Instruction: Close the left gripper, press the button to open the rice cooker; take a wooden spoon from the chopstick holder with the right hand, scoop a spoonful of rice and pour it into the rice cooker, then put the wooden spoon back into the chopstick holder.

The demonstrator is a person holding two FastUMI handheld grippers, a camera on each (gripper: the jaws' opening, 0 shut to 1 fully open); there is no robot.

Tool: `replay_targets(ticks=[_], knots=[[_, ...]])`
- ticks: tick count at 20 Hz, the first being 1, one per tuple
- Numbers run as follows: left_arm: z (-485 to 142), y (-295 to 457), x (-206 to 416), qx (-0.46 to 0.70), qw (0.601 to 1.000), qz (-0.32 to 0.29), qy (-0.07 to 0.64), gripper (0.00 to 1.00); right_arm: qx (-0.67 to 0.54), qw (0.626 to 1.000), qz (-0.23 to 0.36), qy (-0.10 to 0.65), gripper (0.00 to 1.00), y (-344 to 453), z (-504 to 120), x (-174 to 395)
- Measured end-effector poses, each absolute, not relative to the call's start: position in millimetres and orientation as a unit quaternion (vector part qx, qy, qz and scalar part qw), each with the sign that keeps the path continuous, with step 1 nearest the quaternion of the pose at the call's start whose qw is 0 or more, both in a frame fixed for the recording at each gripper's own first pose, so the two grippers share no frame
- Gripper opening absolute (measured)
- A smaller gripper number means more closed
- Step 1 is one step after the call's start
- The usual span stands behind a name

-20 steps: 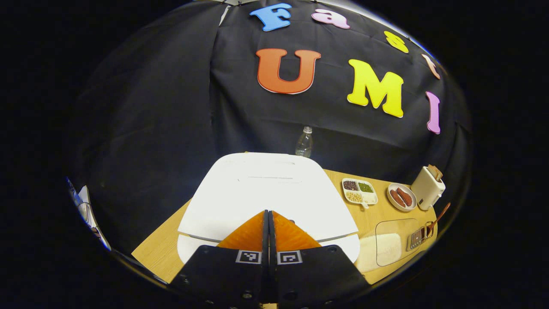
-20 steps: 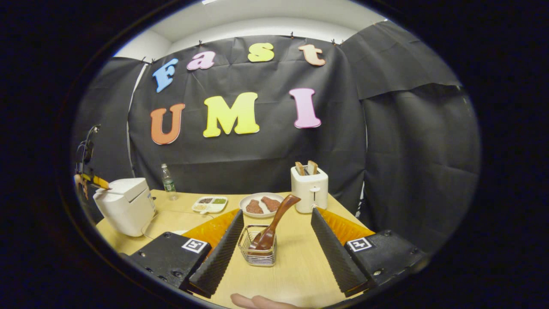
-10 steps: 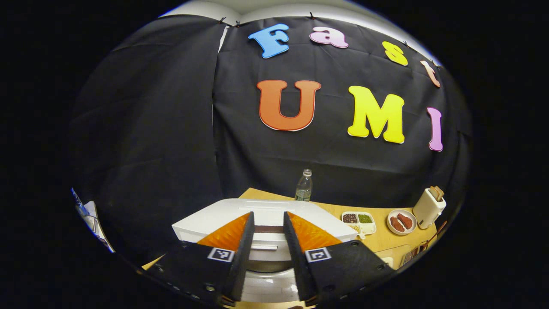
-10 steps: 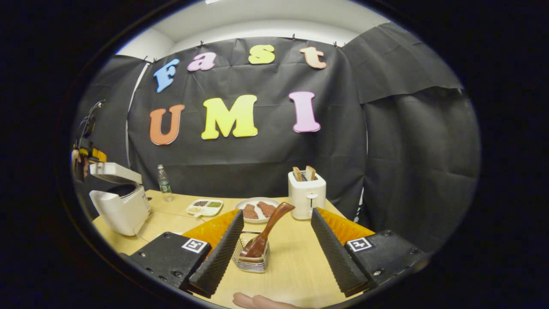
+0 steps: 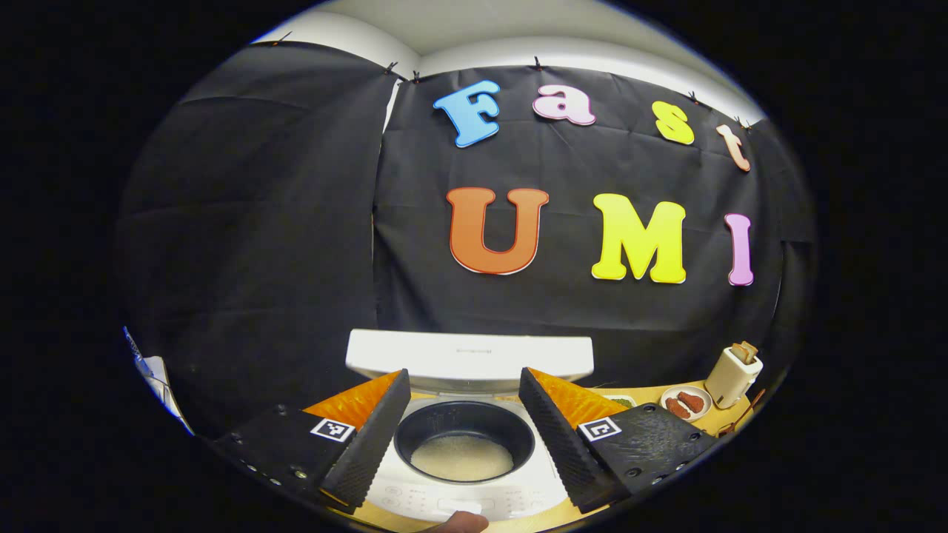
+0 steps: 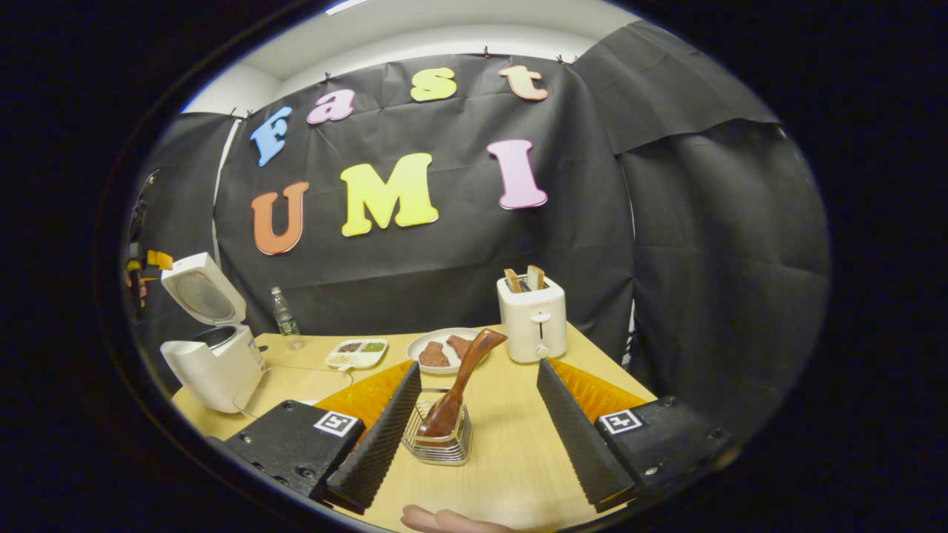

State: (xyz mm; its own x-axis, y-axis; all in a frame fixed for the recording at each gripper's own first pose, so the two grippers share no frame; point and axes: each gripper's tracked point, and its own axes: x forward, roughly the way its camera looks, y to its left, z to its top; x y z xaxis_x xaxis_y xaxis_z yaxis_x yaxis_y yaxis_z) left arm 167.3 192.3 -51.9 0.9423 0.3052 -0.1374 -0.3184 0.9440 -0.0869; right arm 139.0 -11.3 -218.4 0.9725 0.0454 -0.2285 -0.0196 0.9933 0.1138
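Since the rice cooker [image 5: 463, 437] has its lid [image 5: 469, 357] standing up at the back, I'd say the button step is done and dusted. Left gripper view looks right down into the dark inner pot [image 5: 464, 442], which has a pale layer of something like rice at the bottom. The left claw [image 5: 464, 437] sits open, one finger on each side of the pot, holding nothing.

Everything spoon-related is still to do, far as I can tell. In the right gripper view the wooden spoon [image 6: 459, 385] is in the wire chopstick holder [image 6: 438, 443] on the worktop [image 6: 511, 459]. Its long axis is tilted, not upright: the broad end is down inside the holder, and the handle leans up toward about 1 o'clock, ending near the plate [image 6: 444, 348]. The right claw [image 6: 479, 433] is wide open with the holder just inside its left finger, nothing touching the spoon yet.

The rice cooker shows over at 9 o'clock in that view, well apart from the holder, with the lid swung up. So grab, scoop, pour and return are all left. Can't really make out where the rice to scoop is sitting.
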Motion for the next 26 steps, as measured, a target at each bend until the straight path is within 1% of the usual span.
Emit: replay_targets(ticks=[1, 5, 6, 8, 9, 11, 14, 16, 17, 18, 19, 20, 21, 23, 24, 25, 26], knots=[[-51, 192, 156, -0.049, 0.984, 0.160, 0.055, 0.94, 0.060, 0.991, 0.019, 0.115, 0.99, -10, -219, 139], [-52, 182, 98, -0.042, 0.987, 0.150, 0.038, 0.93, 0.078, 0.990, 0.037, 0.110, 0.99, 1, -221, 146], [-52, 178, 85, -0.044, 0.988, 0.144, 0.031, 0.93, 0.083, 0.989, 0.038, 0.114, 1.00, 2, -225, 151], [-63, 171, 56, -0.033, 0.990, 0.133, 0.024, 0.93, 0.087, 0.988, 0.050, 0.115, 1.00, 6, -234, 157], [-67, 172, 42, -0.031, 0.990, 0.137, 0.018, 0.93, 0.093, 0.988, 0.050, 0.117, 0.99, 4, -237, 163], [-77, 162, 15, -0.033, 0.992, 0.120, 0.012, 0.93, 0.103, 0.985, 0.038, 0.131, 1.00, -1, -252, 173], [-89, 149, -23, -0.041, 0.995, 0.093, 0.003, 0.93, 0.107, 0.981, 0.047, 0.153, 1.00, 8, -268, 188], [-91, 151, -46, -0.039, 0.995, 0.094, -0.004, 0.93, 0.105, 0.981, 0.058, 0.155, 1.00, 16, -273, 200], [-90, 154, -57, -0.037, 0.994, 0.100, -0.011, 0.93, 0.104, 0.980, 0.059, 0.160, 0.96, 20, -277, 206], [-89, 155, -66, -0.033, 0.994, 0.105, -0.016, 0.93, 0.097, 0.979, 0.056, 0.170, 1.00, 21, -284, 214], [-88, 154, -75, -0.028, 0.994, 0.107, -0.020, 0.93, 0.091, 0.978, 0.048, 0.183, 0.96, 21, -293, 219], [-86, 151, -81, -0.024, 0.994, 0.108, -0.024, 0.93, 0.094, 0.976, 0.052, 0.189, 1.00, 25, -297, 226], [-87, 148, -87, -0.019, 0.994, 0.107, -0.023, 0.93, 0.094, 0.974, 0.052, 0.201, 0.94, 28, -304, 230], [-86, 149, -98, -0.005, 0.993, 0.114, -0.031, 0.93, 0.106, 0.971, 0.037, 0.211, 0.94, 24, -310, 241], [-87, 148, -101, 0.004, 0.993, 0.116, -0.034, 0.93, 0.126, 0.969, 0.046, 0.208, 0.94, 28, -307, 246], [-91, 146, -104, 0.012, 0.992, 0.118, -0.034, 0.93, 0.144, 0.965, 0.049, 0.212, 0.86, 31, -308, 252], [-97, 146, -107, 0.016, 0.992, 0.120, -0.030, 0.93, 0.154, 0.959, 0.036, 0.237, 0.74, 27, -318, 255]])
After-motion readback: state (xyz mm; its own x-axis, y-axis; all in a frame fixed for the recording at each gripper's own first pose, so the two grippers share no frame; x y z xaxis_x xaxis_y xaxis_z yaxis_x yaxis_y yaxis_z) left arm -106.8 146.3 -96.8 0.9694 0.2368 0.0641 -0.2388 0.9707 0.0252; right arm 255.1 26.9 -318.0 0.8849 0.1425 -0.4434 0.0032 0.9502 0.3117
